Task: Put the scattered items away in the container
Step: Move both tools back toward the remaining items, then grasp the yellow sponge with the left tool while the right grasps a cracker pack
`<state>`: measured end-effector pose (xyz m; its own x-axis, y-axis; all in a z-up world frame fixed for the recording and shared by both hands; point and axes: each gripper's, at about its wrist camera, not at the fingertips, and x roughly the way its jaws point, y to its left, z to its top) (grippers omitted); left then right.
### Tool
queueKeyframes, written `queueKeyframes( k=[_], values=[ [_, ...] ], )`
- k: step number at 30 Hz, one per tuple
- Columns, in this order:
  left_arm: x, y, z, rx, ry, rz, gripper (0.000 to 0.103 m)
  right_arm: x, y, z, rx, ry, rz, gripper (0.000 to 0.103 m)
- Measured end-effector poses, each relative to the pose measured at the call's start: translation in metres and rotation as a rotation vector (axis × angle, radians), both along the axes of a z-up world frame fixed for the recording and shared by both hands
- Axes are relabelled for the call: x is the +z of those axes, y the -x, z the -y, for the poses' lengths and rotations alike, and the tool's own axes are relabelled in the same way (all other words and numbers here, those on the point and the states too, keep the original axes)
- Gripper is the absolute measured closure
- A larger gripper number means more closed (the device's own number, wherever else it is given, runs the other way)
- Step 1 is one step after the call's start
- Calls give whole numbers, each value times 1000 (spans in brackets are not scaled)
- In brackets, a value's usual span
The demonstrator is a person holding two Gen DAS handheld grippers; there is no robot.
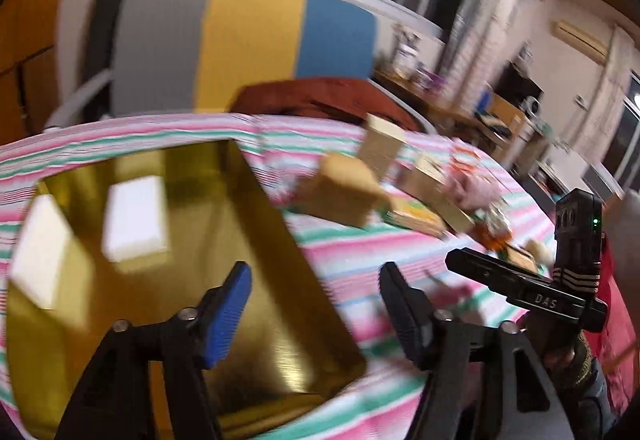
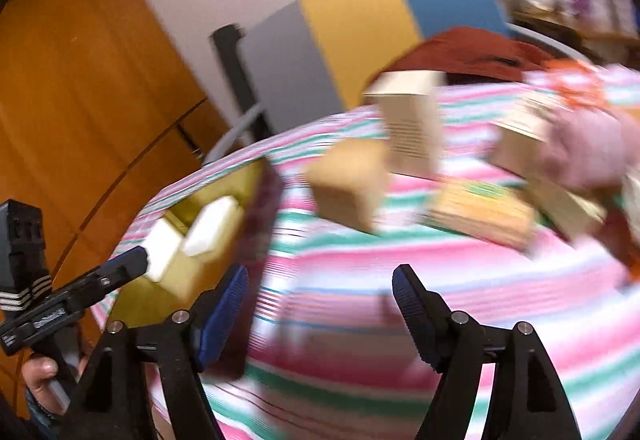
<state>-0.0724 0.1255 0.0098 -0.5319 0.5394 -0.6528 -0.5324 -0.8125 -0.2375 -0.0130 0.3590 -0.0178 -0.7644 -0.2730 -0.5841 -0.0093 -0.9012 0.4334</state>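
left gripper [image 1: 316, 316] gaped empty over gold tin [image 1: 280, 320] | right gripper [image 2: 320, 316] gaped empty | should approach tan block [image 2: 348, 183] squarely

Left gripper [image 1: 316, 304] and right gripper [image 2: 320, 310]: black plastic arms, silver screws, ribbed blue finger pads [image 2: 222, 320]. White "DAS" lettering on one handle.

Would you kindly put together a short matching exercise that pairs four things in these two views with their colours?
Things:
1. tin container
2. block inside the tin
3. tablecloth
4. cube nearest the tin

Colours:
A. tan
B. pink, green and white stripes
C. shiny gold
D. white

Pairs: 1-C, 2-D, 3-B, 4-A
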Motion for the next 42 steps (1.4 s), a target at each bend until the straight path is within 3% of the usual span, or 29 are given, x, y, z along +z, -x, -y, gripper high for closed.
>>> queueKeyframes(
  k=[6, 11, 18, 24, 32, 36, 42],
  values=[
    [-11, -29, -67, -159, 45, 9, 30, -8, -51, -52, -149, -81, 15, 23],
    [-22, -42, -103, -245, 58, 36, 30, -6, -93, -94, -248, -115, -4, 20],
    [-46, -63, -138, -346, 143, 23, 29, -6, -130, -133, -336, -128, 0, 16],
    [-63, -66, -147, -398, 194, 25, 29, 7, -117, -138, -223, -260, 62, 13],
    [-70, -62, -145, -421, 151, 19, 25, 5, -61, -150, 26, -516, 349, 13],
    [-73, -63, -144, -436, 134, 10, 23, -10, -42, -165, 97, -532, 474, 13],
    [-76, -57, -137, -423, 49, 52, 22, -19, -21, -168, 179, -562, 551, 12]
  ],
)
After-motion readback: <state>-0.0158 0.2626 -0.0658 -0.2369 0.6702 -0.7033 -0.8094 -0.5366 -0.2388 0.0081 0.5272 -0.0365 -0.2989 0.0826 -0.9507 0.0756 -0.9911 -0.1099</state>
